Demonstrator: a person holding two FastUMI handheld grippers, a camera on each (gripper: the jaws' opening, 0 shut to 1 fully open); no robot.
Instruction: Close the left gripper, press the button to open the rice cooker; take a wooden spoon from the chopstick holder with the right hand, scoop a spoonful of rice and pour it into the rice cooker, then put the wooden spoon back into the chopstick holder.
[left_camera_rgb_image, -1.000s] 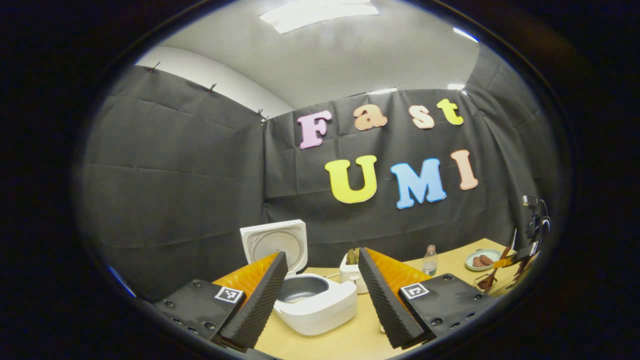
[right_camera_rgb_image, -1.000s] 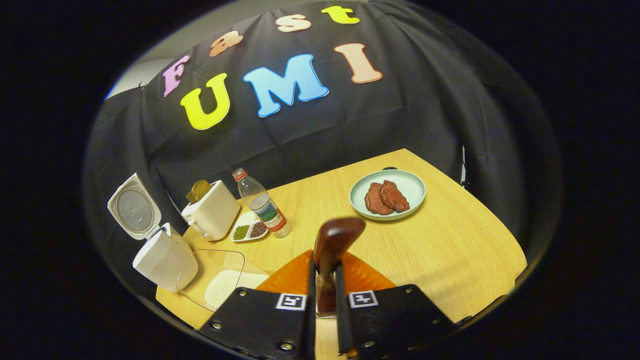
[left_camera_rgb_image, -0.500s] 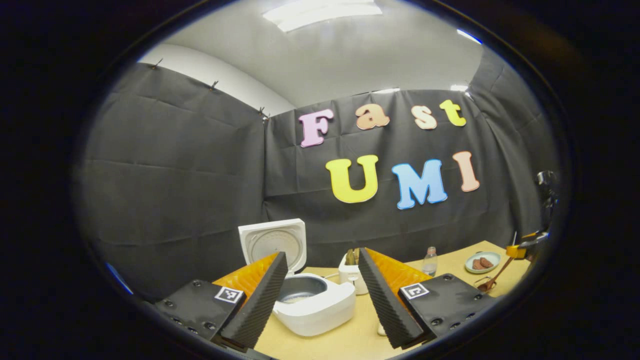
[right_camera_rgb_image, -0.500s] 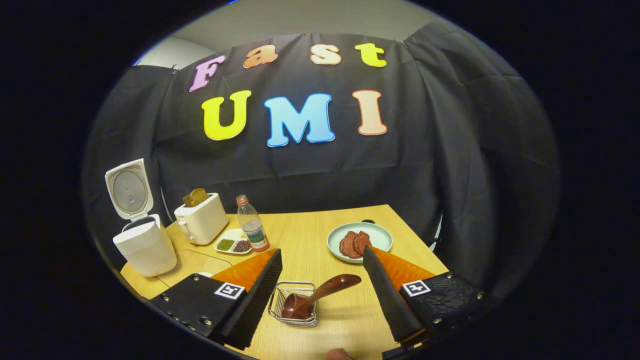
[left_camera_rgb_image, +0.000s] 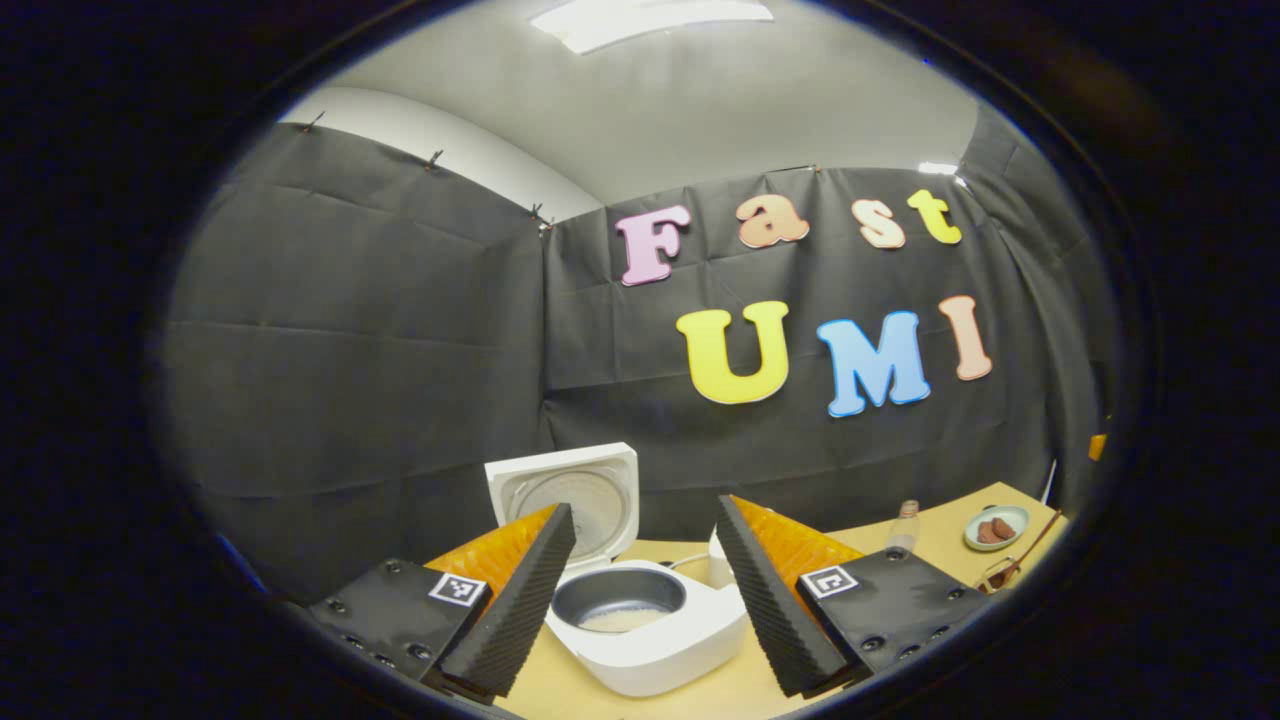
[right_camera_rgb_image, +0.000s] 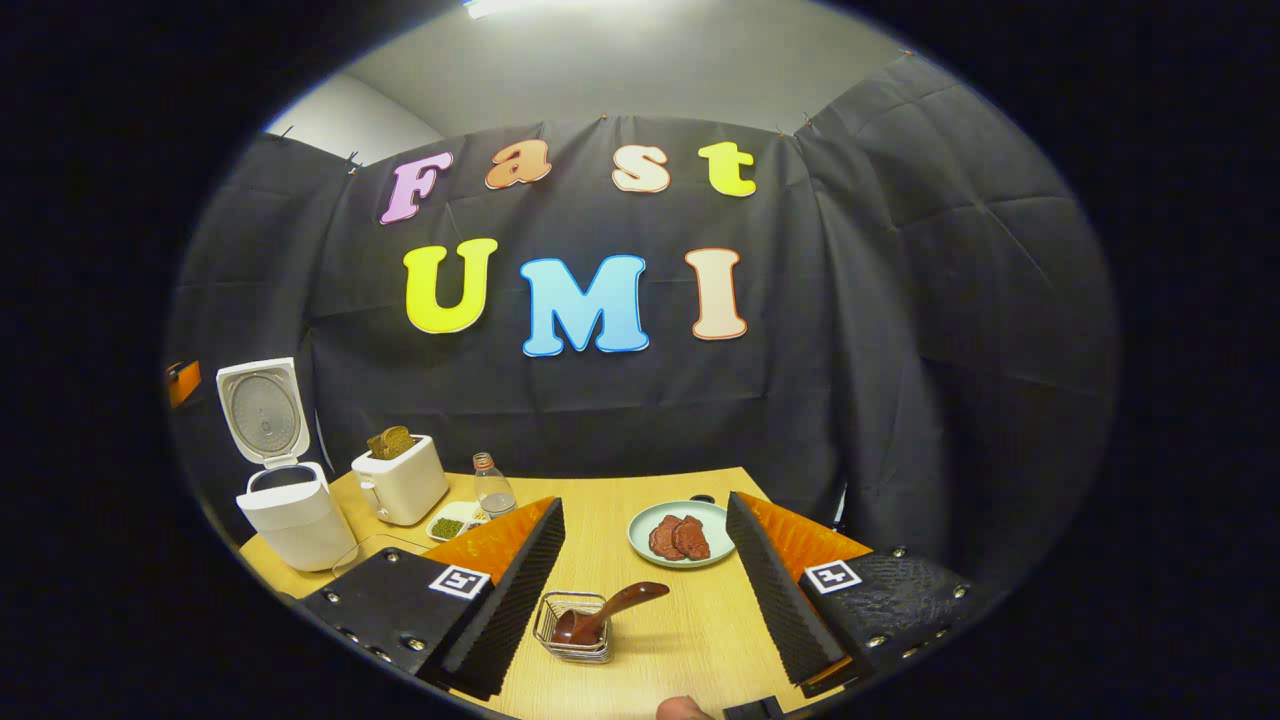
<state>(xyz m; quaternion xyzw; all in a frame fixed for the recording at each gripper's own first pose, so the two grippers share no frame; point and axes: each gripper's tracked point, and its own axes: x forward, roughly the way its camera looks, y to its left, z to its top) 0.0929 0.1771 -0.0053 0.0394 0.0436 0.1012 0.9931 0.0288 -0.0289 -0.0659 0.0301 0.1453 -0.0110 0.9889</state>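
both tools wide apart: left tool (left_camera_rgb_image: 645, 590); right tool (right_camera_rgb_image: 645, 590); wooden spoon (right_camera_rgb_image: 605, 612) in chopstick holder (right_camera_rgb_image: 573, 630)

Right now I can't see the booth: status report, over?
Both grippers open, holding nothing. Wooden spoon back in wire chopstick holder, handle leaning out. Rice cooker lid up, rice in pot. Nothing in the way.

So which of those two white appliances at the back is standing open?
The white rice cooker, far left: its lid is flipped upright. The boxy white toaster beside it has no lid, just bread in its slot.
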